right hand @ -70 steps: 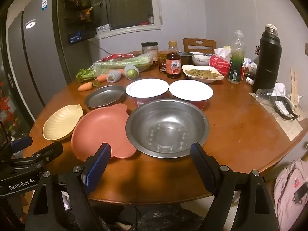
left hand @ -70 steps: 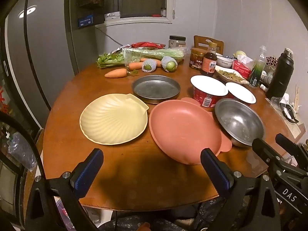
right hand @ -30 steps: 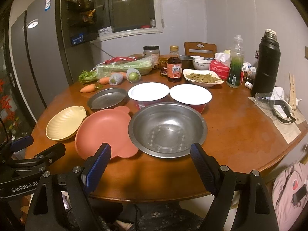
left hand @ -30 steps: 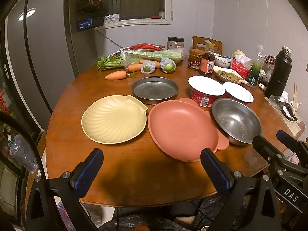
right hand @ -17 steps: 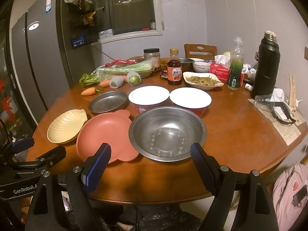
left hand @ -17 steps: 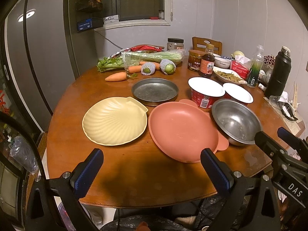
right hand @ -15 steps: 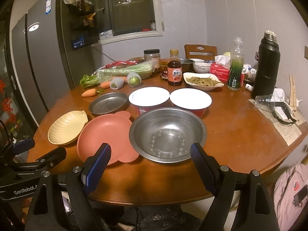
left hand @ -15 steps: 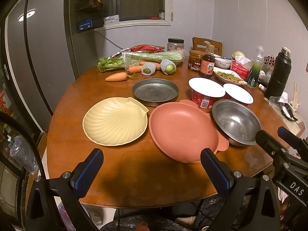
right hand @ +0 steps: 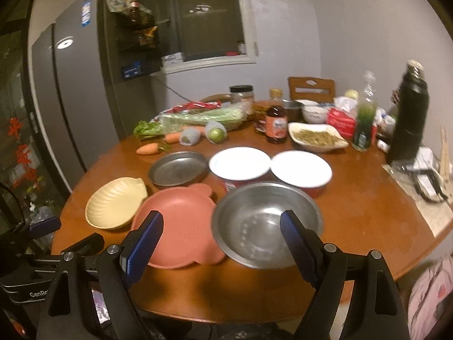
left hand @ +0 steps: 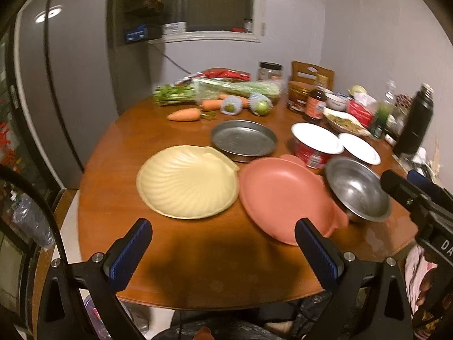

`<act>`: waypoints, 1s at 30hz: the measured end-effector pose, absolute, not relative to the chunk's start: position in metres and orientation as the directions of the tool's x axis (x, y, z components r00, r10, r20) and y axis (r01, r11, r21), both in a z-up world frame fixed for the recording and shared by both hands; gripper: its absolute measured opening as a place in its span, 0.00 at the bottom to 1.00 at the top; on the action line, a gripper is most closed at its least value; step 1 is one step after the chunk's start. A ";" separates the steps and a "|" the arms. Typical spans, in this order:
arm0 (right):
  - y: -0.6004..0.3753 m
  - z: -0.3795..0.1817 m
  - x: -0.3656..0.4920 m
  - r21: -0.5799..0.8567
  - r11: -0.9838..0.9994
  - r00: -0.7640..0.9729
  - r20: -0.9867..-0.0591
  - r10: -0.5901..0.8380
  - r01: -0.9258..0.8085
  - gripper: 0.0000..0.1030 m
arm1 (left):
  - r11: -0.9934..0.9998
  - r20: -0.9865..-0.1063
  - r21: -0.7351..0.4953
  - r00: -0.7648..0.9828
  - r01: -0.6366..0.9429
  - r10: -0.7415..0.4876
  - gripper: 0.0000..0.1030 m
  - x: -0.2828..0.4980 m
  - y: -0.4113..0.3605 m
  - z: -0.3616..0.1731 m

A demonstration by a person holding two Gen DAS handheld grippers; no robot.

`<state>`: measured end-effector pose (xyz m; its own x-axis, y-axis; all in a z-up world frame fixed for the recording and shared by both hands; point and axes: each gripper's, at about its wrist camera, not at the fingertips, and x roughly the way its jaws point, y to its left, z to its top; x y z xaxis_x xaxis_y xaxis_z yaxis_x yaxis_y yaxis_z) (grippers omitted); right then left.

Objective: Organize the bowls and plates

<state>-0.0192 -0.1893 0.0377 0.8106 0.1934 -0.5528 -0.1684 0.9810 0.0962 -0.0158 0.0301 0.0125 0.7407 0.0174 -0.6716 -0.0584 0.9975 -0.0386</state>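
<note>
On the round brown wooden surface (left hand: 181, 255), a pale yellow shell-shaped plate (left hand: 187, 180) lies at the near left, its rim just beside a salmon-pink plate with small ear-like tabs (left hand: 286, 198). A round stainless steel bowl (right hand: 266, 223) overlaps that pink plate's right edge. Behind them sit a shallow grey metal pan (left hand: 244, 140) and two red bowls with white lids (right hand: 270, 167), side by side. Carrots, bagged celery, bottles and a black flask crowd the far edge. Over the near edge, the left gripper (left hand: 223, 252) hovers with its blue-padded fingers (left hand: 127, 253) wide apart and empty. The right gripper (right hand: 223, 243) hangs above the steel bowl, fingers (right hand: 297, 248) likewise spread, holding nothing.
</note>
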 end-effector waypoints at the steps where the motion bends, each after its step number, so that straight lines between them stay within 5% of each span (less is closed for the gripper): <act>1: -0.185 0.040 -0.017 0.095 0.978 0.811 -0.548 0.205 -0.184 0.83 | 0.997 -0.671 -0.045 0.741 -0.068 0.020 0.99 -0.016 0.035 0.013; 15: -0.100 0.027 0.055 0.086 0.922 0.695 -0.632 0.344 -0.378 0.83 | 0.970 -0.726 -0.104 0.684 -0.220 0.077 0.99 0.013 0.120 -0.007; 30: -0.034 -0.010 0.113 0.030 0.899 0.595 -0.740 0.314 -0.438 0.76 | 0.991 -0.778 -0.059 0.628 -0.121 0.030 0.98 0.099 0.152 -0.024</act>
<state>0.1131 -0.0342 -0.0100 0.5950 0.3145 -0.7396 -0.4378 0.8986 0.0299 0.0991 0.1525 -0.0245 0.6278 0.0305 -0.7778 -0.1209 0.9909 -0.0587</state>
